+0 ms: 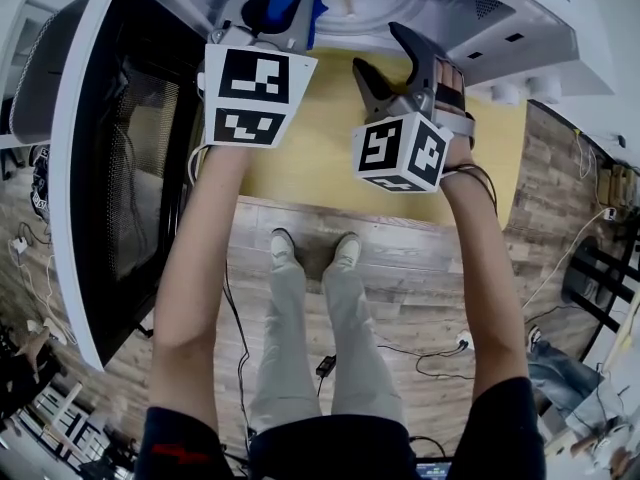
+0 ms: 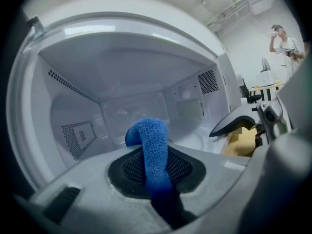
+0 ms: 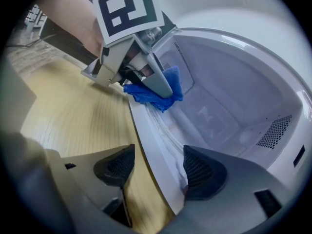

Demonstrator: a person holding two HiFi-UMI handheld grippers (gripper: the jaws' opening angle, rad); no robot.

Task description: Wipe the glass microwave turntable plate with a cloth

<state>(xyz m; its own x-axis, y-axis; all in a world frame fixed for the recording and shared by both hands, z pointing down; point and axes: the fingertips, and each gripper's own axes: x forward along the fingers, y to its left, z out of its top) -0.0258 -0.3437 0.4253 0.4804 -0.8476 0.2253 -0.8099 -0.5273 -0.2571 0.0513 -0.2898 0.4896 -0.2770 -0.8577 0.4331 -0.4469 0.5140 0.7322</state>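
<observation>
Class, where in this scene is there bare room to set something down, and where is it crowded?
Free: the yellow tabletop between the microwave and the table's near edge. Crowded: the microwave mouth, where the left tongs grip the blue cloth and the open right tongs straddle its front rim.

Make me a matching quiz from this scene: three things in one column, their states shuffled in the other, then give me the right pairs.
Things:
1. blue cloth
2. right claw
3. microwave door

States:
A. swung open, on the person's left
B. pinched in the left claw
C. jaws apart, either side of the microwave sill

Pairs: 1-B; 2-C; 3-A
</observation>
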